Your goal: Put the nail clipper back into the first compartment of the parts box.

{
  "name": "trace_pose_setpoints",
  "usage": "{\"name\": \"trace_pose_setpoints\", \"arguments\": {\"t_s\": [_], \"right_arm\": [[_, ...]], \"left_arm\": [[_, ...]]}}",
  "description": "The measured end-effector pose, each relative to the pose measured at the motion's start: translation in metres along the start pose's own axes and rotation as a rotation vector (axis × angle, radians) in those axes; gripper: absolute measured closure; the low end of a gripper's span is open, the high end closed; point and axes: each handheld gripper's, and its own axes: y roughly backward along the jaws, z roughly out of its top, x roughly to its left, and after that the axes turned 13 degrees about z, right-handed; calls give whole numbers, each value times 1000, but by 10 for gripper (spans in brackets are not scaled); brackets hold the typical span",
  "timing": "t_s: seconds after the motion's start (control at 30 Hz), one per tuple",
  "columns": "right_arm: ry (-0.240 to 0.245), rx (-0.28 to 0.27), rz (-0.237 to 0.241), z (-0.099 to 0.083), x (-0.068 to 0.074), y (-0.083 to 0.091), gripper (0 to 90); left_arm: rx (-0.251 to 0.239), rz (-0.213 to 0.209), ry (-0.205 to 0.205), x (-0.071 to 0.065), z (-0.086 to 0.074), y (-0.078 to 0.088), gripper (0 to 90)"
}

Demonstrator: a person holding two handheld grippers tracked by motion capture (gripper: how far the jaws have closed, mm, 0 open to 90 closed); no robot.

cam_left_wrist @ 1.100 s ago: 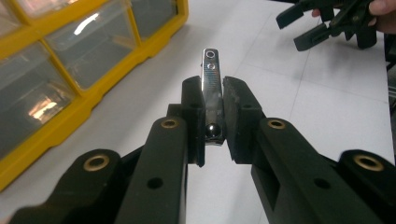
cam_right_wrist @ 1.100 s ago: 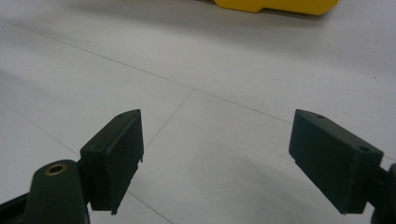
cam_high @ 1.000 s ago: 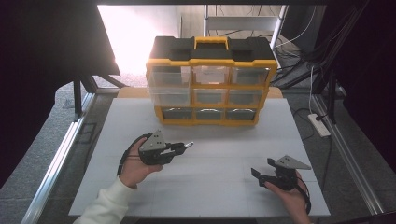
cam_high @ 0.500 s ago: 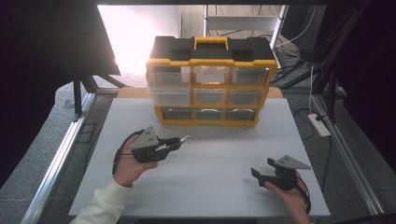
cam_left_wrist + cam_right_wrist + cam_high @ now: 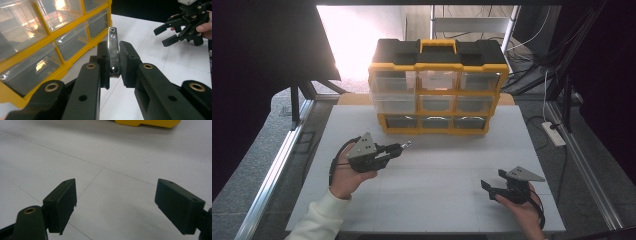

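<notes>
White table (image 5: 432, 200), panelled surface. At its far edge stands a yellow-and-black plastic organiser cabinet (image 5: 437, 85) with three rows of clear drawers, all shut as far as can be seen.

Left gripper (image 5: 393, 150) held above the table, near the cabinet's lower left corner; jaws clamped on a slim chrome nail clipper (image 5: 113, 47). Right gripper (image 5: 492, 186) rests low at the near right, well apart from the cabinet; jaws spread wide, nothing between them, bare table beneath.

Judged step: carrying the clipper toward the cabinet, likely for stowing in a drawer. Next move would call for an open drawer first, probably the free right gripper's job, since the left is occupied.

Clipper orientation: long axis runs along the left gripper's jaws, gripped at its near end, the round-holed tip projecting forward past the pads (image 5: 103, 62). From above, the tip points right and slightly away, toward the cabinet's bottom row.
</notes>
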Motion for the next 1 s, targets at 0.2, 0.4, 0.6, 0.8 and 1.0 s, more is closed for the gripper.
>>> {"name": "trace_pose_setpoints", "arguments": {"t_s": [0.2,0.4,0.6,0.8,1.0], "right_arm": [[1,3,0,0,0,0,180],[0,1,0,0,0,0,180],[-1,0,1,0,0,0,180],[-2,2,1,0,0,0,180],[1,1,0,0,0,0,180]], "left_arm": [[-10,10,9,2,1,2,792],[-30,18,10,4,4,7,792],[-57,36,24,6,6,13,792],[-72,46,27,8,8,16,792],[-82,49,27,9,11,18,792]]}}
